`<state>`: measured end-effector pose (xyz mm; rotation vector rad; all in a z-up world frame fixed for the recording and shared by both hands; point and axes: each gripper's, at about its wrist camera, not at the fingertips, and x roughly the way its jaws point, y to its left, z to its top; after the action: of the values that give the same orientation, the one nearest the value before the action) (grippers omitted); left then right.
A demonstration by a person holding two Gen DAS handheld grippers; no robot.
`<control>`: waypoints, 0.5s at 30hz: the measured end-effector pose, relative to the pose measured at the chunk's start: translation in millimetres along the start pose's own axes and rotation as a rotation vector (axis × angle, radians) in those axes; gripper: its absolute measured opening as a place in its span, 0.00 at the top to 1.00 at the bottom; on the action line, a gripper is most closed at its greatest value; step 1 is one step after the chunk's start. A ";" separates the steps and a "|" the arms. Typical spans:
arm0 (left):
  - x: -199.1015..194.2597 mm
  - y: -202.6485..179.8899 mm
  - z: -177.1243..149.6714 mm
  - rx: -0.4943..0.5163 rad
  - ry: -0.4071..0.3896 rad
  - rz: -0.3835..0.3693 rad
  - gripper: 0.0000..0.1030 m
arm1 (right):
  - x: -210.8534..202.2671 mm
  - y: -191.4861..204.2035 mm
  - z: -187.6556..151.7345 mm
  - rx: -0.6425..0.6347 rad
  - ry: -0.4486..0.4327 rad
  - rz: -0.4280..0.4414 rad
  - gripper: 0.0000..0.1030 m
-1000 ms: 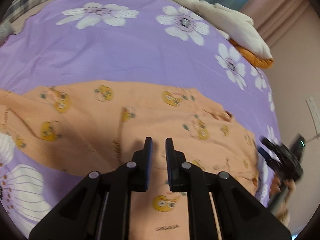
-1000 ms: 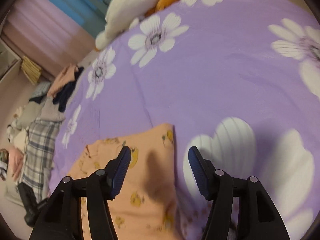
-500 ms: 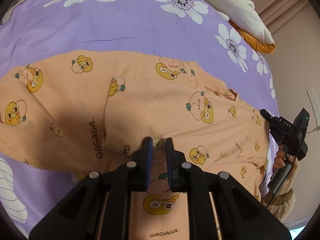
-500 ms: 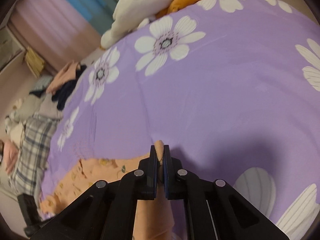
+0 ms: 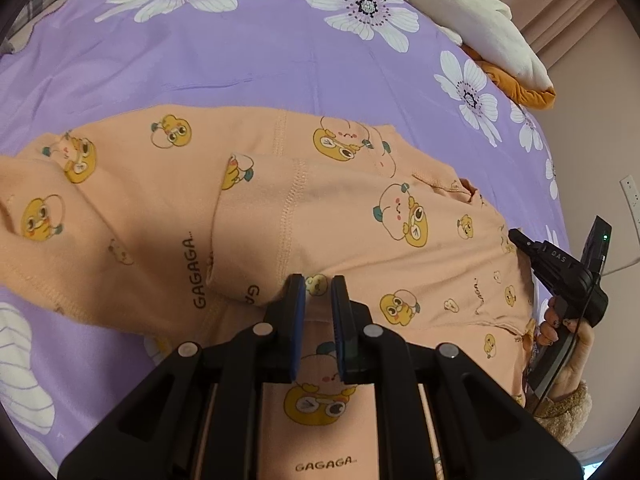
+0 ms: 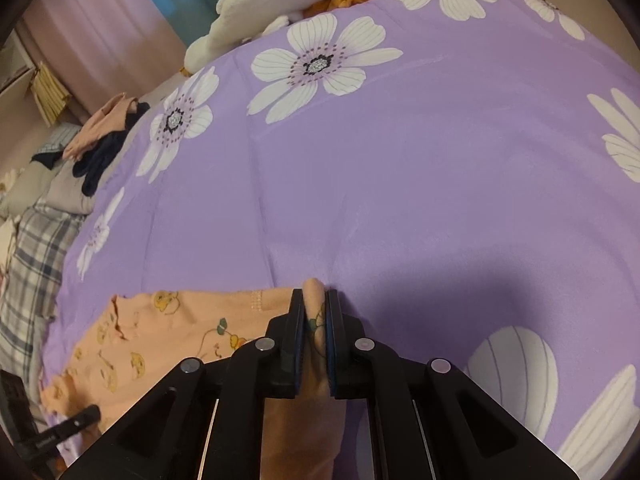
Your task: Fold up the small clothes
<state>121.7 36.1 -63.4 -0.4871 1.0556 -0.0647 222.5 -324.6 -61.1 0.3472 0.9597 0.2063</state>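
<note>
A small peach garment (image 5: 360,216) with yellow cartoon prints and "GAGAGA" lettering lies spread on the purple flowered bed cover (image 5: 240,60). My left gripper (image 5: 318,286) is shut on a fold of this garment and holds it lifted over the rest. My right gripper (image 6: 314,300) is shut on another edge of the same garment (image 6: 168,320), with cloth pinched between its pads. The right gripper and the hand holding it also show at the right of the left wrist view (image 5: 568,276).
A white and orange plush toy (image 5: 480,20) lies at the far edge of the bed. A pile of other clothes (image 6: 100,132) and a plaid cloth (image 6: 28,260) lie off to the left in the right wrist view. A wall stands on the right.
My right gripper closed on the garment's edge. Both grippers have lifted the cloth, and the left one has carried its fold over the garment, which now looks closer.
</note>
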 end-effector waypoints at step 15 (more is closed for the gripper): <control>-102.8 7.6 -13.0 -0.017 -0.229 0.016 0.16 | -111.1 84.4 -36.3 -0.234 -0.223 -0.120 0.27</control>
<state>57.8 67.1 12.4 -0.4889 0.8356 0.0140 128.6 -275.2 36.4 0.0942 0.7245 0.1648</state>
